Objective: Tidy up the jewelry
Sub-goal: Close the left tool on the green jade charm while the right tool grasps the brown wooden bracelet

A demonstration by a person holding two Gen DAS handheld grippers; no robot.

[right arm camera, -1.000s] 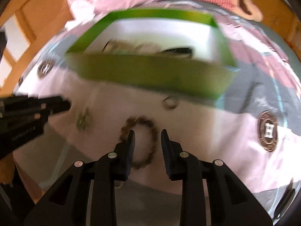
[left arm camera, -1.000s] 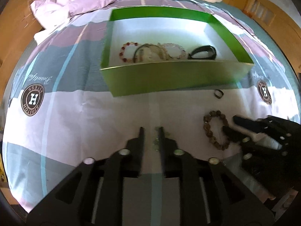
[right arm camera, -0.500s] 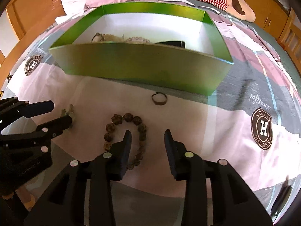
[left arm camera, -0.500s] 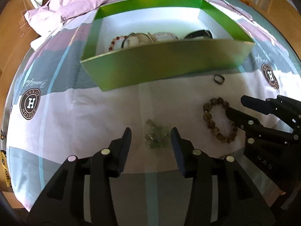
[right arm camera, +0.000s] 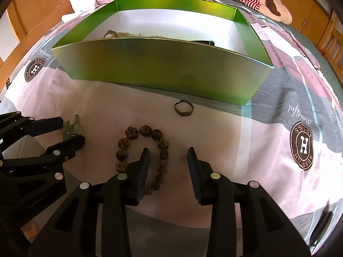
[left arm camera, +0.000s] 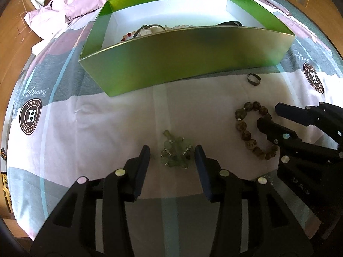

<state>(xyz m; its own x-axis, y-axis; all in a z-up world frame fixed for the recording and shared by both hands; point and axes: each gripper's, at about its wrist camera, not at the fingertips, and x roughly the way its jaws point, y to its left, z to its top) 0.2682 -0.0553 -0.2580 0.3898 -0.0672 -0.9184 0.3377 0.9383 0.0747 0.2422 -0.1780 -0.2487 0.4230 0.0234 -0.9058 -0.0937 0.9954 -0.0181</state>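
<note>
The left gripper (left arm camera: 172,153), its black fingers spread apart, hangs low over a patterned bedsheet (left arm camera: 107,117) with a small heap of pale green stone jewelry (left arm camera: 175,154) lying between the fingertips, not gripped. Beside it the right gripper (right arm camera: 168,156), likewise parted, straddles one side of a brown beaded bracelet (right arm camera: 145,150) that lies flat on the sheet; its left finger sits inside the loop and its right finger outside, with the beads not clamped. Just beyond the bracelet, a small dark metal ring (right arm camera: 183,109) rests on the sheet, near the front wall of a shallow green cardboard box with a white interior (left arm camera: 188,62). Several pieces already lie inside the box, against its front wall: a red-beaded bracelet (left arm camera: 126,36), a thin dark bangle (left arm camera: 150,27) and a black band (left arm camera: 229,23). A crumpled lilac cloth (left arm camera: 81,2) sits behind the box.
</note>
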